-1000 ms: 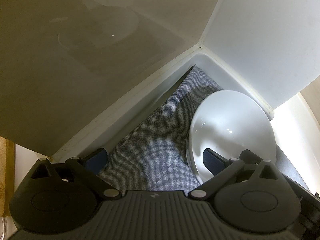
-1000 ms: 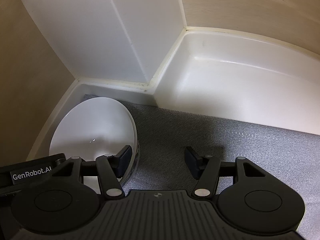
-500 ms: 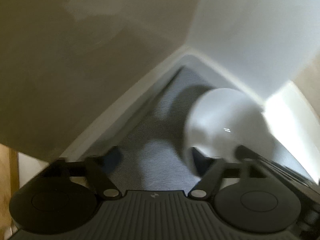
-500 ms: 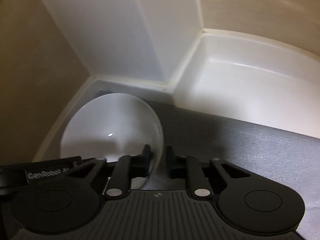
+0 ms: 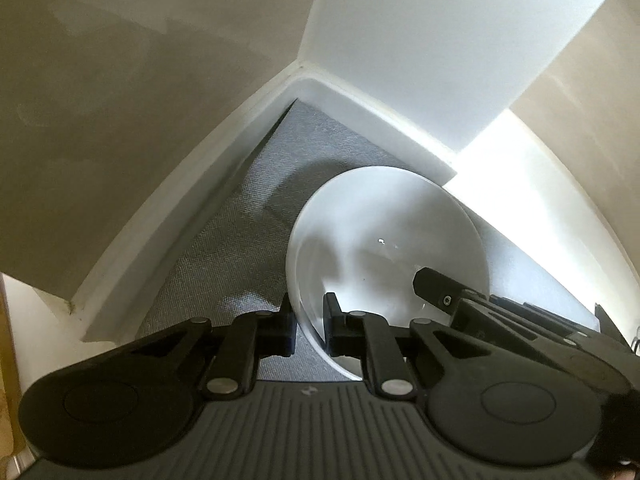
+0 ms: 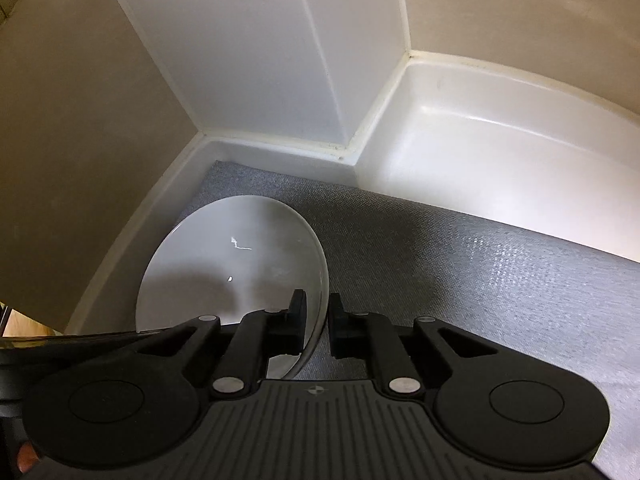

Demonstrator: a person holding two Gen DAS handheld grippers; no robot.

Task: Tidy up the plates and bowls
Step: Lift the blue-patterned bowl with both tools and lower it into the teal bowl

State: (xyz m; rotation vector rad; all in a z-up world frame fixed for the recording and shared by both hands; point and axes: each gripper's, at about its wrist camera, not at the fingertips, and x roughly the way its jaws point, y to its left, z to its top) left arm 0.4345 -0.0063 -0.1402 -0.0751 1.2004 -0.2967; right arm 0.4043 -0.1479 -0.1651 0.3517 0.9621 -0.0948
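A white shallow bowl (image 5: 384, 240) sits in the corner of a white-walled compartment, on a grey woven mat (image 5: 240, 248). My left gripper (image 5: 310, 320) is shut on the bowl's near left rim, one pad inside and one outside. In the right wrist view the same bowl (image 6: 240, 256) lies at the lower left. My right gripper (image 6: 318, 320) is shut on its right rim. One of the right gripper's fingers (image 5: 438, 286) reaches over the bowl's far side in the left wrist view. Whether the bowl rests on the mat or hangs just above it, I cannot tell.
White walls (image 6: 256, 60) close the corner right behind the bowl, with a raised white lip (image 6: 280, 148) along the mat's edge. A lower white tray-like floor (image 6: 500, 168) lies beyond the mat (image 6: 480, 272) at right. Beige panels (image 5: 120, 100) stand on the left.
Both grippers went from open to shut on the bowl's rim, the right one first and then the left. The left gripper rolled a little, so the corner now looks more centred.
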